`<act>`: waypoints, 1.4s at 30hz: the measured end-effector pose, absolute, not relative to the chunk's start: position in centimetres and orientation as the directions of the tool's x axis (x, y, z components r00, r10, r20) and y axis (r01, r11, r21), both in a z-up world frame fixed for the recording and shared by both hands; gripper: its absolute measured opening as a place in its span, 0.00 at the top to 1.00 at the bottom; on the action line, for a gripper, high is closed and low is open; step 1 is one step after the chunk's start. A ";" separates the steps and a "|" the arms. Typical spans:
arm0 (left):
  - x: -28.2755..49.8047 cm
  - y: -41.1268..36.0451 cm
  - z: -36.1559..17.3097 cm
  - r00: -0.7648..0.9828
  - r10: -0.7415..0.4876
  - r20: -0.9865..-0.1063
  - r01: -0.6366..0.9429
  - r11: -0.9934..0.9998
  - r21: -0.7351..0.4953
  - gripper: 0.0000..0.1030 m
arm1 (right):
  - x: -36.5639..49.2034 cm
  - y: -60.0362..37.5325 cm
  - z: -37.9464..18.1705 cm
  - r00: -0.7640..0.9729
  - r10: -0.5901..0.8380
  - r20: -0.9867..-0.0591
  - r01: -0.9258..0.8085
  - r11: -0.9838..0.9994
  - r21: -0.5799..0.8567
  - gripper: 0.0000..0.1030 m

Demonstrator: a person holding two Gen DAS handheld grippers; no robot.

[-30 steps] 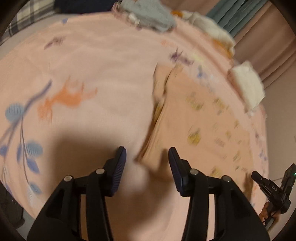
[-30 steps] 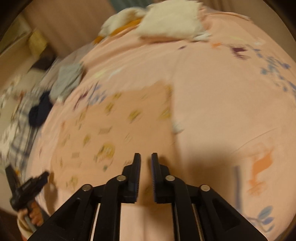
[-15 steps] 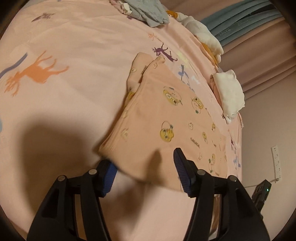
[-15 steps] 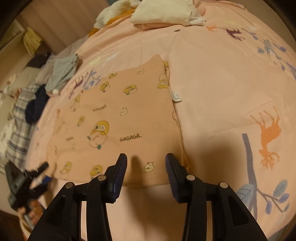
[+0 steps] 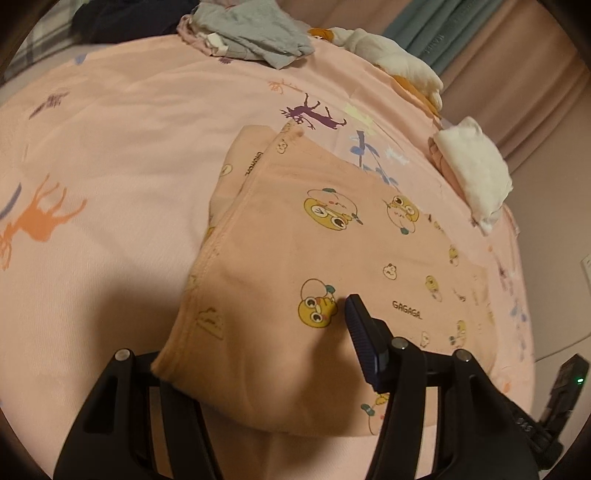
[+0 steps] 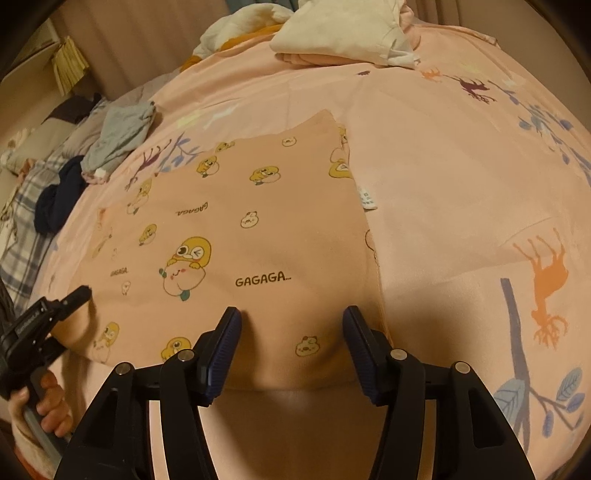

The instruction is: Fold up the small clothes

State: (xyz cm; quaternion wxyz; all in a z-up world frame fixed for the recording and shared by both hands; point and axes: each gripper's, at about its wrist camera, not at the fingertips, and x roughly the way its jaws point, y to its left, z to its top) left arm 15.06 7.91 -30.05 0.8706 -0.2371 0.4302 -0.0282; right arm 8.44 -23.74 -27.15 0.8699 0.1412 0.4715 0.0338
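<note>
Right gripper [image 6: 291, 343]: jaws apart after just opening, both blue pads poised over the near hem of the garment, with cloth under the gap but nothing pinched.

Left gripper [image 5: 280, 354]: jaws spread; one ribbed finger [image 5: 364, 336] lies on top of the cloth, while the other is hidden under the draped corner, so whether it touches fabric cannot be told.

Garment [image 6: 258, 221]: a peach cartoon-print piece, spread flat on the pink bedspread [image 6: 461, 177], directly ahead of and below both grippers.

Long axis: runs side to side between the two grippers; the near hem faces them and the far edge lies towards the cream pile [image 6: 343, 33].

Side edges: the care label [image 6: 367, 199] marks the right-hand side; the doubled-over seam [image 5: 236, 192] sits at the left.

Nearer hand: each gripper stands at its own near corner, the left gripper seemingly deeper into the cloth.

Likely next move: pinch both near corners and carry the hem away, towards the far edge.

Bystanders: grey clothes [image 5: 255, 29] and white folded cloth [image 5: 476, 173], well apart.
</note>
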 end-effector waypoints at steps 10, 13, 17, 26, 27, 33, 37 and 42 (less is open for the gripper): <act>16.0 7.1 -30.4 0.636 -0.190 -0.748 -0.160 0.916 -0.369 0.49 | 7.6 -23.9 -27.4 0.586 0.215 -0.782 0.028 0.958 0.285 0.45; 16.2 6.7 -30.3 0.624 -0.177 -0.761 -0.150 0.928 -0.340 0.56 | 7.5 -23.5 -27.4 0.592 0.192 -0.783 0.011 0.969 0.246 0.45; 16.2 7.1 -30.4 0.621 -0.197 -0.758 -0.162 0.915 -0.370 0.68 | 7.3 -23.3 -27.5 0.614 0.175 -0.770 0.014 0.973 0.232 0.45; 16.1 6.4 -29.9 0.611 -0.213 -0.763 -0.127 0.924 -0.360 0.89 | 7.0 -23.3 -27.6 0.635 0.171 -0.753 0.008 0.974 0.228 0.45; 16.0 6.0 -29.8 0.617 -0.193 -0.763 -0.120 0.935 -0.334 0.89 | 6.9 -23.3 -27.6 0.636 0.169 -0.753 0.008 0.974 0.226 0.46; 15.9 5.4 -29.3 0.628 -0.159 -0.762 -0.100 0.954 -0.282 0.90 | 7.7 -23.5 -26.1 0.614 0.222 -0.757 -0.013 0.962 0.272 0.84; 16.1 5.8 -28.9 0.638 -0.178 -0.749 -0.096 0.947 -0.307 0.91 | 9.2 -23.3 -24.4 0.617 0.414 -0.669 -0.085 0.880 0.466 0.91; 16.0 5.8 -28.2 0.653 -0.219 -0.725 -0.080 0.932 -0.354 0.91 | 12.7 -19.9 -24.2 0.561 0.512 -0.651 -0.152 0.836 0.527 0.91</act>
